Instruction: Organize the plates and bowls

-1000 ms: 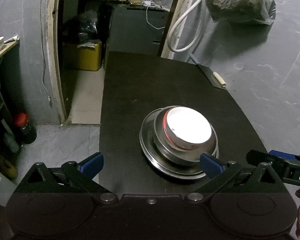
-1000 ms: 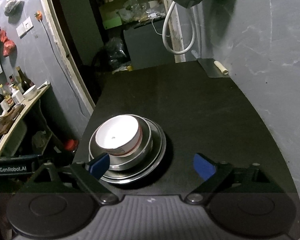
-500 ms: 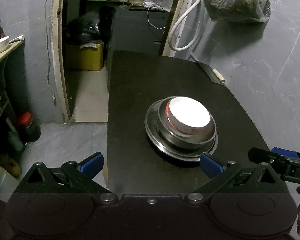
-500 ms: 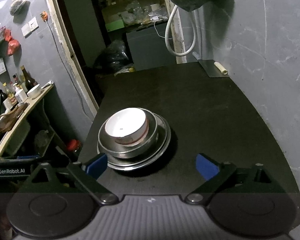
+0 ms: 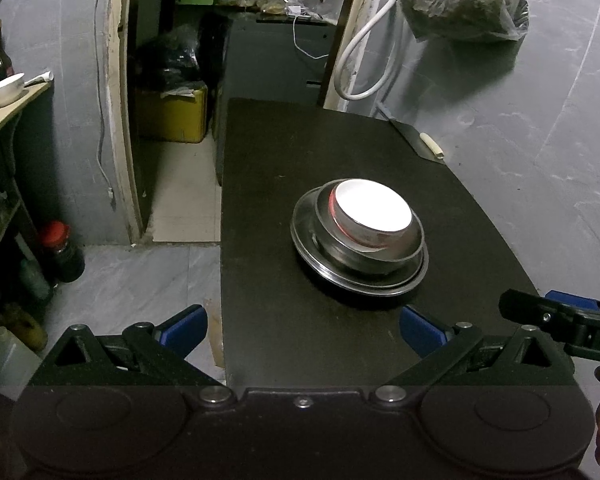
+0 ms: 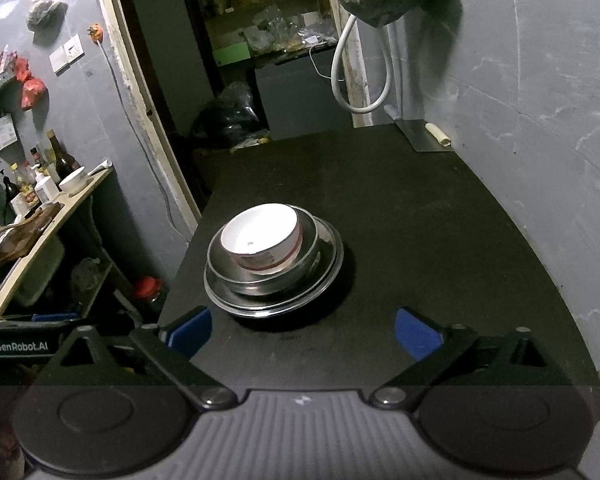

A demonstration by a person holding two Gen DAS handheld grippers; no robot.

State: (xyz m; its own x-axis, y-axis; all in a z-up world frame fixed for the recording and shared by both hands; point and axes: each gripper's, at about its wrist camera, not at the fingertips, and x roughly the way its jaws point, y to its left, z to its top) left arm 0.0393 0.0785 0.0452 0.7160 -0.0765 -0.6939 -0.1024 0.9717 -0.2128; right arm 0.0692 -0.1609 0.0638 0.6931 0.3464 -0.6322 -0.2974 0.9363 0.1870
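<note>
Left gripper [image 5: 302, 326] and right gripper [image 6: 303, 327] both spread wide, holding nothing. A white bowl [image 6: 262, 237] (red band) sits nested in a steel bowl [image 6: 312, 254] on a steel plate [image 6: 332, 272], mid-table [image 6: 440, 216].

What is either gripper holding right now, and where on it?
Nothing. The left gripper and right gripper are both open and empty, short of the stacked bowls.

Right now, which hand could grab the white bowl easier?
Probably the left gripper: the white bowl in the steel bowl lies nearer between its open fingers; the right gripper sees it off left.
</note>
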